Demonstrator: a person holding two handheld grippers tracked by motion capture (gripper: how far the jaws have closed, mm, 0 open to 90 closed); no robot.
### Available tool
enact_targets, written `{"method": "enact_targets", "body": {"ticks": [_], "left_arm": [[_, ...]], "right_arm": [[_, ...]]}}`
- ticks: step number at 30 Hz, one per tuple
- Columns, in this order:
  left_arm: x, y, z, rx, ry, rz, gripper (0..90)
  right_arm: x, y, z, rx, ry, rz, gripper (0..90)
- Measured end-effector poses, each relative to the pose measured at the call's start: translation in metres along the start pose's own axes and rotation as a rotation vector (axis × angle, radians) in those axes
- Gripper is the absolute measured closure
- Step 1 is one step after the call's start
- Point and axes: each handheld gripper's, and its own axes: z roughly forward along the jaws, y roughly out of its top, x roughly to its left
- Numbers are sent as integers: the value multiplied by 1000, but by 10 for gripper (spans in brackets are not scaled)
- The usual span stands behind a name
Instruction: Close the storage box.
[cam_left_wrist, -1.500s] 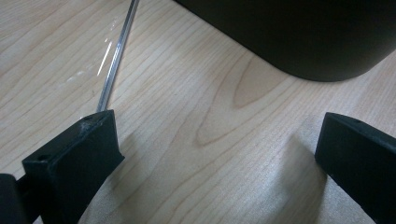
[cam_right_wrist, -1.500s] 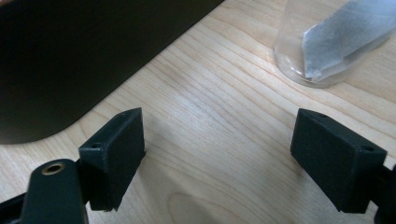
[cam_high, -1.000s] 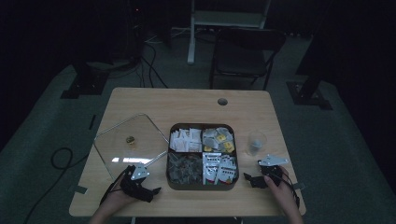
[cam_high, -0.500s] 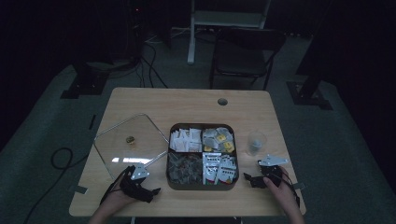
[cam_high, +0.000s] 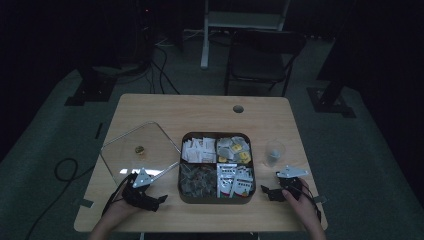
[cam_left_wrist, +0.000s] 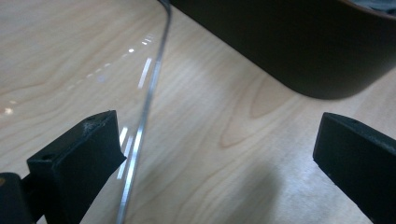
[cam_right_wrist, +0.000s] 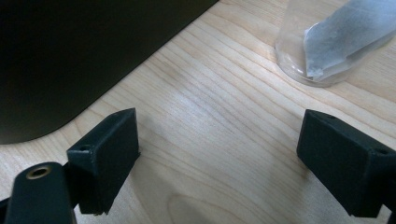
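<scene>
At the left of the table (cam_high: 150, 107) lies the clear lid (cam_high: 140, 152), flat on the wood, its right edge touching or just beside the dark box (cam_high: 216, 167). The left gripper (cam_high: 159, 200) rests near the lid's near corner, and in the left gripper view its jaws stand wide apart, holding nothing, with the lid's thin edge (cam_left_wrist: 144, 112) running up between them close to the left jaw. The box's dark wall (cam_left_wrist: 289, 42) rises just beyond.

The box has four compartments filled with packets and tea bags, and it stands open. To its right is a small clear cup (cam_high: 274, 152) with a tea bag in it (cam_right_wrist: 348, 32). The right gripper (cam_high: 266, 192) rests on the wood near the box's near right corner, short of the cup, its jaws also spread and empty.

The work looks close to its end, with the lid to go back on. To do that well, the person should slide the left gripper's lower jaw under the lid's edge, pinch at the rim rather than the slippery face, lift it level, and lower it squarely over the box. The right gripper can steady the box's wall so it does not skid toward the cup.
</scene>
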Motion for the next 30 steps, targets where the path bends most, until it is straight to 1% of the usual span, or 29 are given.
{"method": "enact_targets", "body": {"ticks": [3, 5, 6, 10, 14, 15, 17, 18, 21, 22, 23, 24, 25, 27, 28, 30], "left_arm": [[6, 2, -3, -12, 18, -19, 17], [6, 2, -3, -12, 18, -19, 17], [13, 3, -6, -28, 37, -50, 17], [22, 4, -9, -39, 68, -91, 17], [28, 3, -9, -47, 102, -110, 18], [28, 3, -9, -47, 102, -110, 18], [32, 2, -9, -54, 118, -123, 18], [34, 1, -9, -55, 116, -129, 18], [42, 0, -8, -65, 131, -150, 18], [42, 0, -8, -65, 131, -150, 18], [47, 0, -8, -77, 141, -165, 19], [47, 0, -8, -77, 141, -165, 19], [52, 0, -7, -77, 158, -171, 20], [56, 0, -5, -75, 170, -179, 20], [56, 0, -5, -75, 170, -179, 20], [61, 1, -3, -86, 182, -190, 20]], "right_arm": [[0, 0, 0, 0, 0, 0, 124], [0, 0, 0, 0, 0, 0, 124], [0, 0, 0, 0, 0, 0, 124], [0, 0, 0, 0, 0, 0, 124], [0, 0, 0, 0, 0, 0, 124], [0, 0, 0, 0, 0, 0, 124], [0, 0, 0, 0, 0, 0, 124], [0, 0, 0, 0, 0, 0, 124], [0, 0, 0, 0, 0, 0, 124], [0, 0, 0, 0, 0, 0, 124], [0, 0, 0, 0, 0, 0, 124], [0, 0, 0, 0, 0, 0, 124], [0, 0, 0, 0, 0, 0, 124], [0, 0, 0, 0, 0, 0, 124], [0, 0, 0, 0, 0, 0, 124], [0, 0, 0, 1, 0, 0, 124]]}}
